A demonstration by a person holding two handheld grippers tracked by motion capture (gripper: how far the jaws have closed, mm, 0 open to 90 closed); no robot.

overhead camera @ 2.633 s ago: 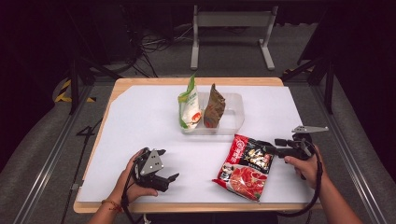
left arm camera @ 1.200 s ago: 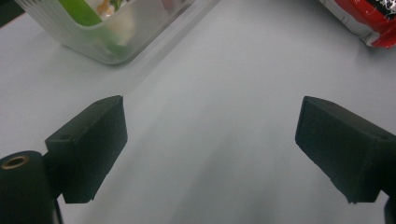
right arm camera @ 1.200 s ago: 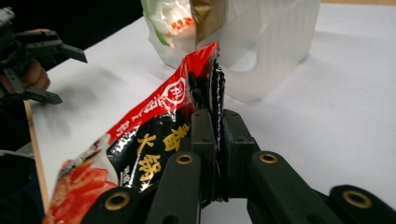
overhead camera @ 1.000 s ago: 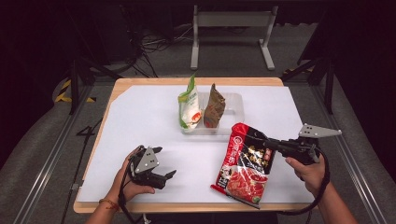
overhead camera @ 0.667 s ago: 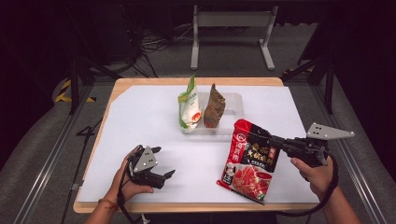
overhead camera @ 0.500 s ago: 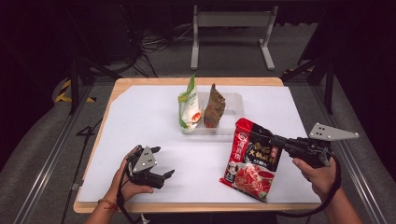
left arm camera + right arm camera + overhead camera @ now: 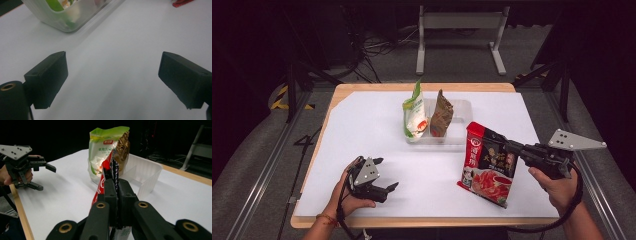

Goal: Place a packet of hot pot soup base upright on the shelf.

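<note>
A red snack packet (image 7: 484,165) hangs nearly upright over the white tabletop at the right front. My right gripper (image 7: 501,143) is shut on the packet's upper right edge. In the right gripper view the jaws (image 7: 116,187) pinch the red packet (image 7: 106,167) edge-on. My left gripper (image 7: 386,173) rests low at the left front in a hand, jaws open and empty. The left gripper view has its fingers (image 7: 48,75) wide apart over bare white table.
A clear plastic bin (image 7: 459,141) sits at the middle back of the table (image 7: 362,125), holding a green pouch (image 7: 414,112) and a brown pouch (image 7: 441,114) upright. The right half of the bin (image 7: 146,172) is empty. A metal stand (image 7: 459,20) stands beyond the table.
The right gripper has risen with the red packet, tipping it from lying flat on the table to nearly upright. The left gripper has stayed put.
</note>
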